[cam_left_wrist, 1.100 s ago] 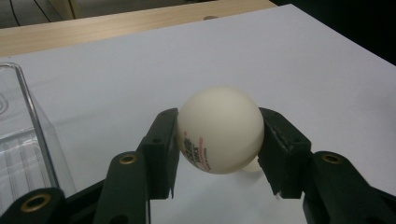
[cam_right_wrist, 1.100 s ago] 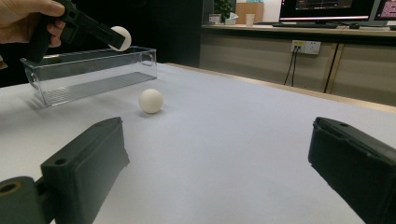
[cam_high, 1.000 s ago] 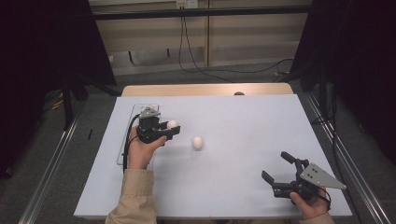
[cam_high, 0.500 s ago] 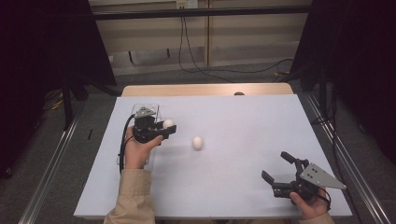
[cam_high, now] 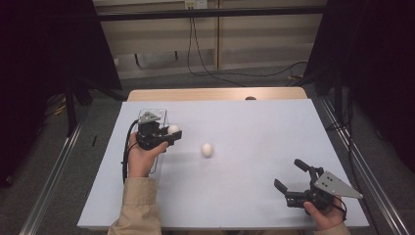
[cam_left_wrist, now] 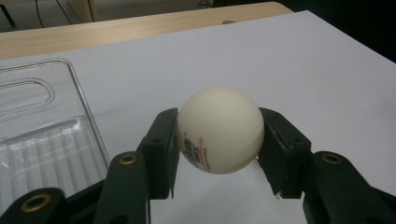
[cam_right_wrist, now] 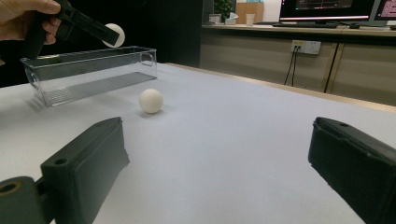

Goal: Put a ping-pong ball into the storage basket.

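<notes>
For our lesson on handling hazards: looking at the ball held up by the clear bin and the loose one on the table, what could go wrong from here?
1. The left gripper pinches the held ball only at its round sides, so it might squirt out before it is over the clear bin.
2. The loose ball lies free on the smooth table; a nudge could roll it off.
3. The light-looking bin might slide if bumped.

Past the right gripper [cam_right_wrist: 219, 163] and its wide-spread jaws, a white ball [cam_right_wrist: 151, 101] lies near a clear tray [cam_right_wrist: 88, 74], above which the left gripper [cam_right_wrist: 100, 31] pinches another ball [cam_right_wrist: 115, 35].
</notes>
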The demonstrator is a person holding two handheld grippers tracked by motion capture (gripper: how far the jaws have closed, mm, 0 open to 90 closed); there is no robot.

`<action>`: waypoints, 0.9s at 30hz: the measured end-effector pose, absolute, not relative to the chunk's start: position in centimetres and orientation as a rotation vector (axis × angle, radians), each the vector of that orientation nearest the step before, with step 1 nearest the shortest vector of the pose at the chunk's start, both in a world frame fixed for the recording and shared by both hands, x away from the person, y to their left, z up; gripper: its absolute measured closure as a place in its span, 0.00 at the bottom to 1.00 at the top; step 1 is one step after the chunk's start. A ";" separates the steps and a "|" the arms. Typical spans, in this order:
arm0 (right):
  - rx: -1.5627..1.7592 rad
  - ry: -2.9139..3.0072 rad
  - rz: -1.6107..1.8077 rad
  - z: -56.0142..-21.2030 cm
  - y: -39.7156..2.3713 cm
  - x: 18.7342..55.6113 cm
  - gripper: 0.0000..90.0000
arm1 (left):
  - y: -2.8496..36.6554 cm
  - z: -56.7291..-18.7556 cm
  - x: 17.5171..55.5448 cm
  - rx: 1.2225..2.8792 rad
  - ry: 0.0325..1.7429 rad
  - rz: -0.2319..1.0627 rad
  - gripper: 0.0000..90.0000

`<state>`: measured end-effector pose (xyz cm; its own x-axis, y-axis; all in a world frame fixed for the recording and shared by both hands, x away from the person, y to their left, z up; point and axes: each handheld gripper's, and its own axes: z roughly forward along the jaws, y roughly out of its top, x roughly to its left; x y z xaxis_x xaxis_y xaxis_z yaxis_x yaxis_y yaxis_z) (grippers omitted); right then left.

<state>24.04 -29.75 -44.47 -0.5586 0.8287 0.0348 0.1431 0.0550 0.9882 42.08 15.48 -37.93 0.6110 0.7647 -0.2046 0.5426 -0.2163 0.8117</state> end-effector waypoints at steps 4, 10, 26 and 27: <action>0.973 1.768 1.548 -44.5 -29.7 24.0 0.04 | 15.9 -37.9 42.1 1.896 1.045 0.302 0.57; 0.974 1.767 1.549 -44.5 -29.7 24.1 0.04 | 16.3 -37.8 42.1 1.889 1.055 0.312 0.57; 0.975 1.767 1.549 -44.5 -29.7 24.0 0.04 | 17.6 -37.6 42.0 1.867 1.087 0.345 0.57; 0.975 1.767 1.549 -44.5 -29.7 24.0 0.04 | 17.7 -37.6 42.0 1.861 1.096 0.351 0.57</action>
<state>24.03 -29.71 -44.47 -0.5586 0.8287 0.0357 0.1440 0.0545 0.9881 42.01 17.69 -37.60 0.5631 0.8036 -0.1928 0.5418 -0.1828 0.8204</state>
